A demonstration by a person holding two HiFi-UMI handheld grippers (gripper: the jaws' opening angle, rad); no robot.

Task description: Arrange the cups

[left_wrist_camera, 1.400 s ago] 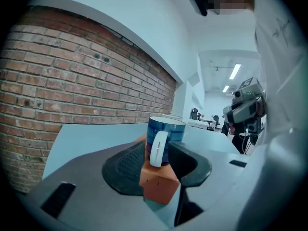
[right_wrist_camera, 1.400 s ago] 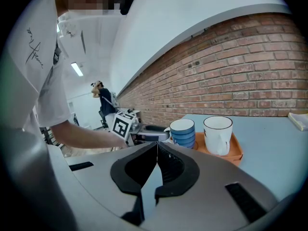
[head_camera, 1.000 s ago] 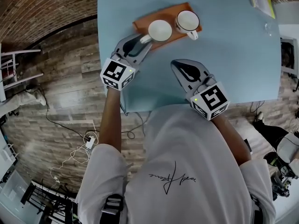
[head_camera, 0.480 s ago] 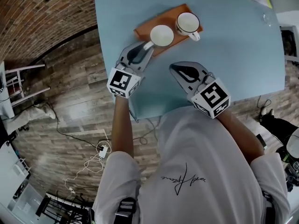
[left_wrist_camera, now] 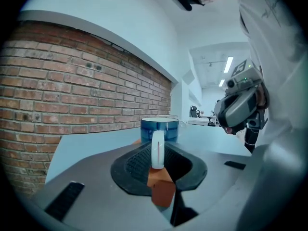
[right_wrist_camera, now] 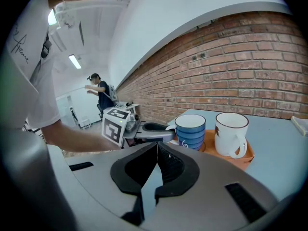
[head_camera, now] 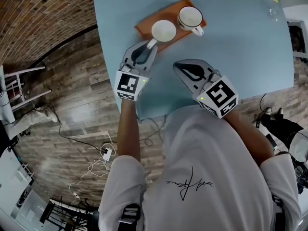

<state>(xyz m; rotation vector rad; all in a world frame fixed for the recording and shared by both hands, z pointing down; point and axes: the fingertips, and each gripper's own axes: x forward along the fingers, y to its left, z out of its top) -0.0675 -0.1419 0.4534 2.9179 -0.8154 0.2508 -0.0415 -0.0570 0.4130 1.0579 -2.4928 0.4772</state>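
While the blue cup (head_camera: pixel 163 30) sits on the near-left part of the orange tray (head_camera: pixel 146 25), its handle (left_wrist_camera: pixel 157 150) points straight back toward the person, and that's right where the left gripper (head_camera: pixel 151 45) is lined up, coming in almost level along the handle's line. The left hand is clearly the nearer one here. Its jaws have just been closing and now stand narrow, with the handle upright between them and the pads looking pressed on both its sides, so I'd call that a grasp on the blue cup. The white cup (head_camera: pixel 190 17) stands just beside it on the tray, handle turned to the right. The right gripper (right_wrist_camera: pixel 156 150) hangs over the counter (head_camera: pixel 240 47), short of the tray, clenched and holding nothing.
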